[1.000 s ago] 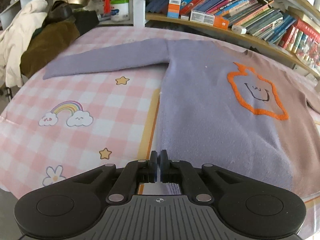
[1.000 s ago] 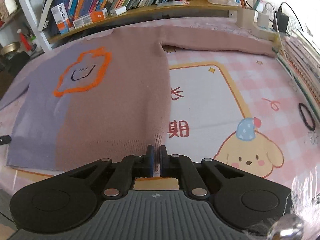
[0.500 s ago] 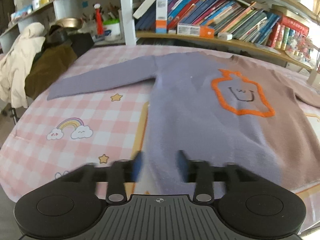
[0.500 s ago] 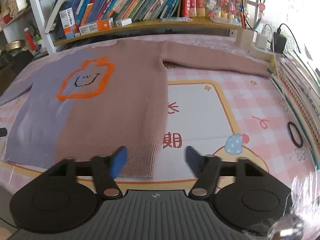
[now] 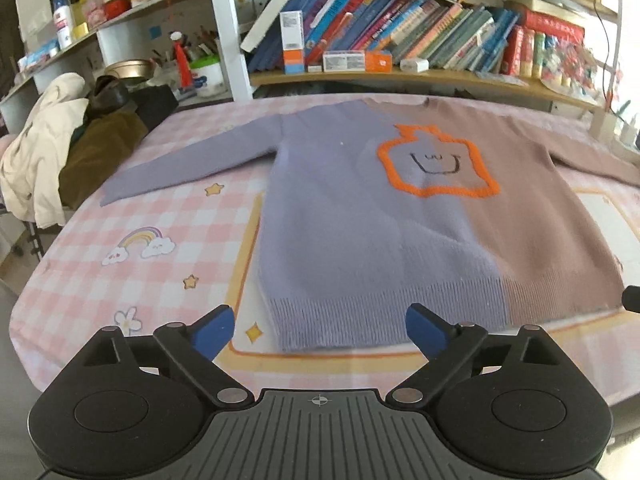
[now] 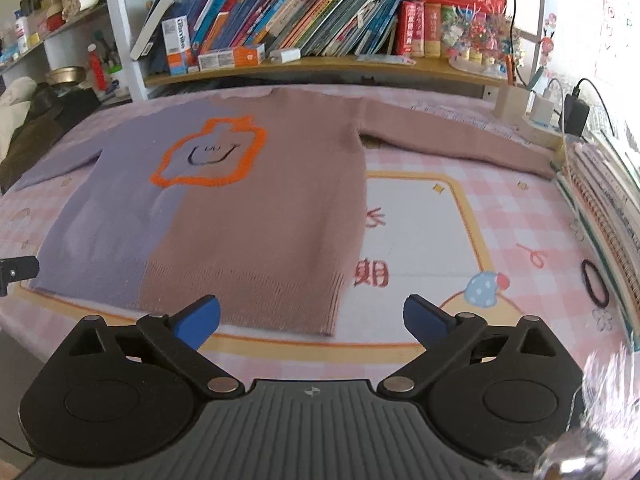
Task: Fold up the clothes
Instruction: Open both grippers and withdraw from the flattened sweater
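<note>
A sweater (image 5: 360, 232) lies flat and face up on the table, its left half lilac, its right half dusty pink (image 6: 256, 232), with an orange outlined face on the chest. Both sleeves are spread sideways. My left gripper (image 5: 320, 330) is open, hovering just short of the lilac hem corner, nothing between its blue pads. My right gripper (image 6: 312, 320) is open too, just in front of the pink hem corner, apart from the fabric. The tip of the left gripper (image 6: 16, 272) shows at the left edge of the right wrist view.
The table has a pink checked cover (image 5: 132, 240) with cartoon prints. Bookshelves (image 5: 400, 44) run behind it. A pile of coats (image 5: 60, 152) sits off the left end. Stacked notebooks (image 6: 608, 216), a black hair tie (image 6: 594, 282) and a power strip (image 6: 544, 120) line the right side.
Both grippers were shut at the sweater's hem a second ago. They have since opened wide and pulled back and up from the hem; the sweater stays flat.
</note>
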Demonstrator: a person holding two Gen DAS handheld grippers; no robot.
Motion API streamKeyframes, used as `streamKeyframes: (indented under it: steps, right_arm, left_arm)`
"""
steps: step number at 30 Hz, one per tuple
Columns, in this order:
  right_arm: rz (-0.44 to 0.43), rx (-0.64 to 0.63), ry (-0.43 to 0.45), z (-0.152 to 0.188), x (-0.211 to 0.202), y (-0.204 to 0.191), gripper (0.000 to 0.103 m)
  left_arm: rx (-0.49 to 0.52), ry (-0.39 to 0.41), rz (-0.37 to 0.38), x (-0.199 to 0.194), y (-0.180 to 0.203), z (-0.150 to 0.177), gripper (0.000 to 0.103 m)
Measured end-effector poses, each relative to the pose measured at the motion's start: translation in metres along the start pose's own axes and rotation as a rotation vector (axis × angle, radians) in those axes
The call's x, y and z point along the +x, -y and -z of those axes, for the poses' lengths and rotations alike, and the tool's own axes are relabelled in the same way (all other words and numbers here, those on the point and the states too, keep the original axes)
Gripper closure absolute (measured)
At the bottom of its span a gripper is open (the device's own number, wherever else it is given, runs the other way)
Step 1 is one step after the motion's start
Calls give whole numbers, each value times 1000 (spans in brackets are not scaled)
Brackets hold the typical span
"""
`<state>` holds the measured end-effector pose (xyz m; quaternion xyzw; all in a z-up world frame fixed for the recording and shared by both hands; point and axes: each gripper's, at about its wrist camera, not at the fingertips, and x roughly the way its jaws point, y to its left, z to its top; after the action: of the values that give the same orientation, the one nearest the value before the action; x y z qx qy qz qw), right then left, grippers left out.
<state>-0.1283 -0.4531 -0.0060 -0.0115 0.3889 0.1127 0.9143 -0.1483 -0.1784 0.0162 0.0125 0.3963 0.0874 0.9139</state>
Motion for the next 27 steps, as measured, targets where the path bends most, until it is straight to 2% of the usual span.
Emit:
streamKeyframes:
  steps: [5,12,27]
  right_arm:
    - [16,-2,13,2,-6,-6,3]
    - [67,37,16,2,-8,-20,3]
    - [168,111,41,-23,12,-110,2]
  left_arm:
    - [-8,-1,8,1,-6,2,8]
    - [36,1,57,12,-19,0,8]
    - [93,33,148,55,-104,-40,8]
